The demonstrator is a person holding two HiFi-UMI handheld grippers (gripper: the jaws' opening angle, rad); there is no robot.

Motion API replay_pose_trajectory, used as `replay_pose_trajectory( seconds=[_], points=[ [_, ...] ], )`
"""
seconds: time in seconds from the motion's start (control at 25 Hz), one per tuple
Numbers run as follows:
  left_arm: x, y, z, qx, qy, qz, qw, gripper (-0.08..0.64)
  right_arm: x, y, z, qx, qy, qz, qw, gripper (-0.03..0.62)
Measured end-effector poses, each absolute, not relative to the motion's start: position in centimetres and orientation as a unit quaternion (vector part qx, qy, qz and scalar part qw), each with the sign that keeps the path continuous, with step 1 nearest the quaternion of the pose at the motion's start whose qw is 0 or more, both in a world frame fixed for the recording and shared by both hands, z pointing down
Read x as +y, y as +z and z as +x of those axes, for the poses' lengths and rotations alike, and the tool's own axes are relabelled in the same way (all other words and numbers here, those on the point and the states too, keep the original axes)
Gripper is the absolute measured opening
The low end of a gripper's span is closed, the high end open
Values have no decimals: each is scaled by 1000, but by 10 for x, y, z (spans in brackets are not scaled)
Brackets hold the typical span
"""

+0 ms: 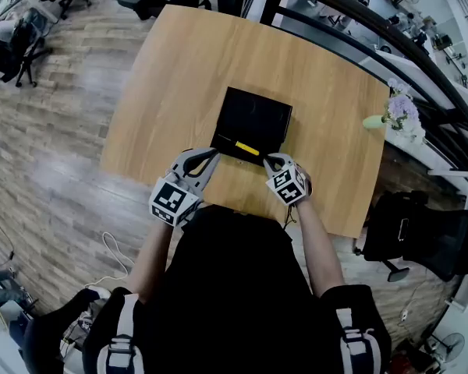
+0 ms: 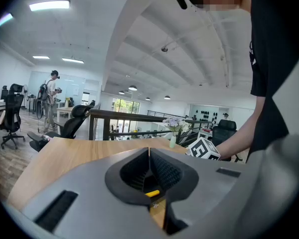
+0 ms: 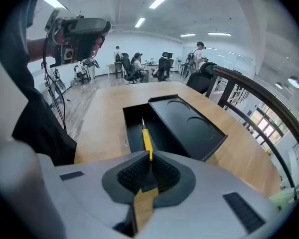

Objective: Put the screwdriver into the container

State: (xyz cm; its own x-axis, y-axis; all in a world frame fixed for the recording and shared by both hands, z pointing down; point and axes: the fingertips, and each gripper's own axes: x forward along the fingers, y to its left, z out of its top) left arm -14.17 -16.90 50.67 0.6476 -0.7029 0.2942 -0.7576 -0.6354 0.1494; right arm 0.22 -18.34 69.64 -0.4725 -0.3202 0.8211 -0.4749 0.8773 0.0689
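**Q:** Finger state, nearest first?

**A:** My left gripper [image 2: 149, 151] has its jaws together on nothing and sits just beside the container's near left corner. My right gripper [image 3: 149, 156] is pinched on the yellow handle end of the screwdriver [image 3: 146, 135].

**Q:** Where is the screwdriver?

**A:** It lies along the near trough of the container [image 1: 254, 100], blade pointing left. The container stands mid-table [image 1: 183, 68], toward the near edge.

**Q:** Hazards?

**A:** In my judgement:
- Pulling back before my right jaws fully part would drag the screwdriver over the wall.
- Nudging the container with my left gripper would shift it.
- The vase [image 1: 373, 121] at the far right edge is well apart.
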Motion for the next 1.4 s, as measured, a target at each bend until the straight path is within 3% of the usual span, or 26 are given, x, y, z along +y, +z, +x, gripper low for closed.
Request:
replay_pose_trajectory(
  seconds=[0.36, 0.8, 1.4],
  points=[
    [-142, 490, -110, -432, 112, 886, 126, 28, -155, 652, 28, -887, 79, 222, 396, 25],
    [-105, 475, -77, -463, 122, 870, 118, 28, -142, 572, 42, -937, 66, 221, 264, 25],
    [-54, 470, -19, -498, 128, 851, 109, 28, -111, 533, 72, -958, 32, 189, 215, 25]
  ],
)
